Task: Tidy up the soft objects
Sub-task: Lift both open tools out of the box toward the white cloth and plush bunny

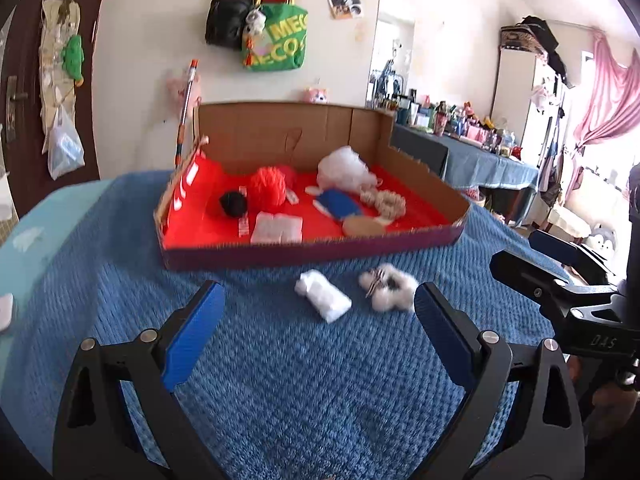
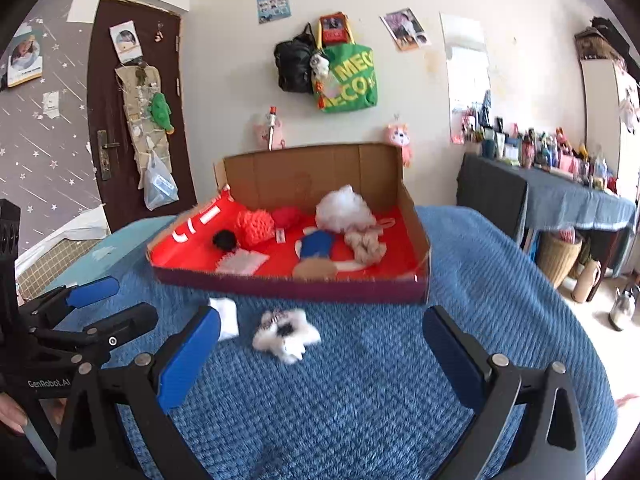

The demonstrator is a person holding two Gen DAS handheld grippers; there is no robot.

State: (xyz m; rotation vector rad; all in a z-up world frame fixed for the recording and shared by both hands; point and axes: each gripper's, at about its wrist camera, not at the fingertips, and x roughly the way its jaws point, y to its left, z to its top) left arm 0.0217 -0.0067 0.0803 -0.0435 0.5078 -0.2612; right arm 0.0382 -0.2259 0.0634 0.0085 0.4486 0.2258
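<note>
A shallow cardboard box (image 1: 304, 250) with a red lining sits on a blue blanket (image 1: 280, 380); it also shows in the right wrist view (image 2: 280, 284). Inside lie several soft things: a red pom (image 1: 269, 188), a black ball (image 1: 233, 203), a white puff (image 1: 345, 168), a blue piece (image 1: 338, 204). In front of the box on the blanket lie a white soft packet (image 1: 323, 295) and a white fluffy piece (image 1: 389, 286), which also shows in the right wrist view (image 2: 286, 334). My left gripper (image 1: 320, 332) is open and empty, just short of them. My right gripper (image 2: 322, 348) is open and empty.
A side table (image 2: 560, 196) crowded with bottles stands to the right. A wicker basket (image 2: 558, 254) sits on the floor beneath it. Bags (image 2: 344, 72) hang on the wall behind the box. A dark door (image 2: 132, 112) is at the left.
</note>
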